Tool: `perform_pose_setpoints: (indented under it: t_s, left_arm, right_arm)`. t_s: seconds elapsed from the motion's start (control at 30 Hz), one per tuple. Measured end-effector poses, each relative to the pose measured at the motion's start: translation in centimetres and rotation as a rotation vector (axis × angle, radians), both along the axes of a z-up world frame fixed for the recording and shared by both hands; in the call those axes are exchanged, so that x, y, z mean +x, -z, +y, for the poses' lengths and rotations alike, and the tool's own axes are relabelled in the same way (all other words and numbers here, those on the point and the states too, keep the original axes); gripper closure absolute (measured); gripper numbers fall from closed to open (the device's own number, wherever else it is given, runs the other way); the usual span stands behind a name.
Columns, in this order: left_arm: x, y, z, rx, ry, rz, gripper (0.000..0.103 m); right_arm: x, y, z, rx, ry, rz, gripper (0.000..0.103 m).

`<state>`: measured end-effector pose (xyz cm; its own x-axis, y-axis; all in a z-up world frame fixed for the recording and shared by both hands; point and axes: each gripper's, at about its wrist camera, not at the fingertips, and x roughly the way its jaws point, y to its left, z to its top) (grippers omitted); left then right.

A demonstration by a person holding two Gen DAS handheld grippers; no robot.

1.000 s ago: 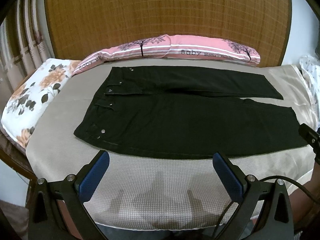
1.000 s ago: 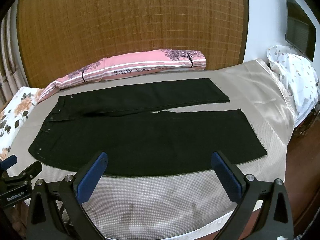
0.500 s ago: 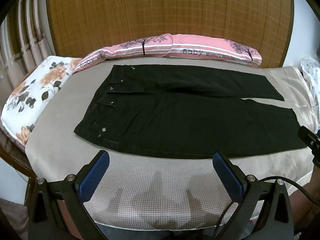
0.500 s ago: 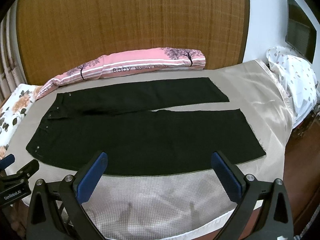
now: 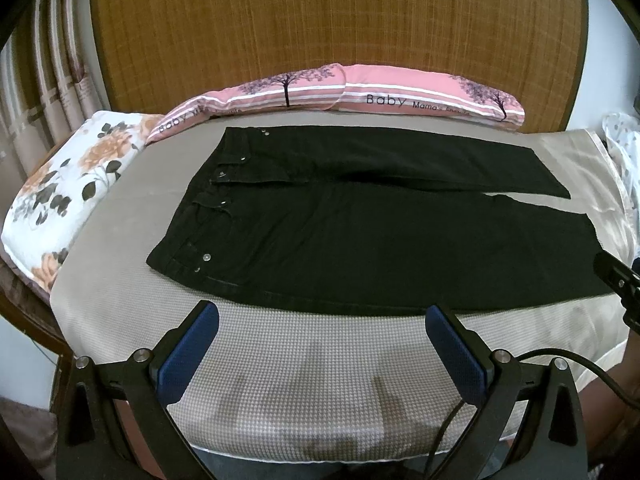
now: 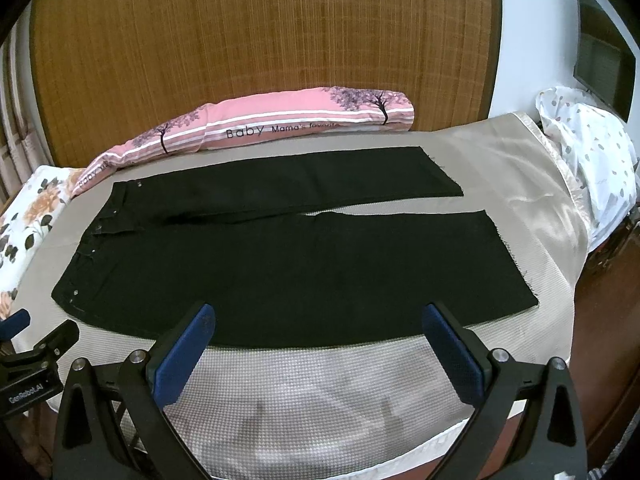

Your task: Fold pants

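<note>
Black pants [image 5: 360,240] lie flat and spread out on a beige bed cover [image 5: 312,380], waistband to the left, both legs running right. They also show in the right wrist view [image 6: 288,272]. My left gripper [image 5: 322,320] is open and empty, held above the cover just short of the near pant leg's edge. My right gripper [image 6: 318,320] is open and empty, likewise at the near edge, further right. The left gripper's body shows at the left edge of the right wrist view [image 6: 32,356].
A long pink bolster [image 5: 344,92] lies along the far edge against a woven headboard [image 5: 320,20]. A floral pillow [image 5: 64,188] sits at the left. A spotted white cloth [image 6: 592,152] lies at the right end. The bed's near edge [image 6: 400,464] lies below the grippers.
Both views have shifted slightly; the pants sit a little lower and nearer in the frames. Both grippers remain open and empty. The pants have not moved.
</note>
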<state>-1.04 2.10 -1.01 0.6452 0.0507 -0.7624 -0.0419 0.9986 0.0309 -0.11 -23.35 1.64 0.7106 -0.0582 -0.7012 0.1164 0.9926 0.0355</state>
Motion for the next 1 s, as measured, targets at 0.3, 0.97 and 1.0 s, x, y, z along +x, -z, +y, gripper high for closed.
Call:
perform_pose_setpoints:
  t_s: [0.3, 0.97, 1.0]
  left_arm:
    - [0.3, 0.4, 0.1, -0.005, -0.002, 0.009, 0.001]
    - [8.9, 1.9, 6.6, -0.020, -0.066, 0.035, 0.001]
    - [9.8, 2.1, 7.4, -0.020, -0.077, 0.039, 0.001]
  right_arm:
    - [0.9, 0.3, 0.1, -0.002, 0.003, 0.018, 0.000]
    - [10.1, 2.2, 1.7, 0.020, -0.017, 0.118, 0.000]
    - [10.9, 2.2, 2.2, -0.012, -0.026, 0.115, 0.000]
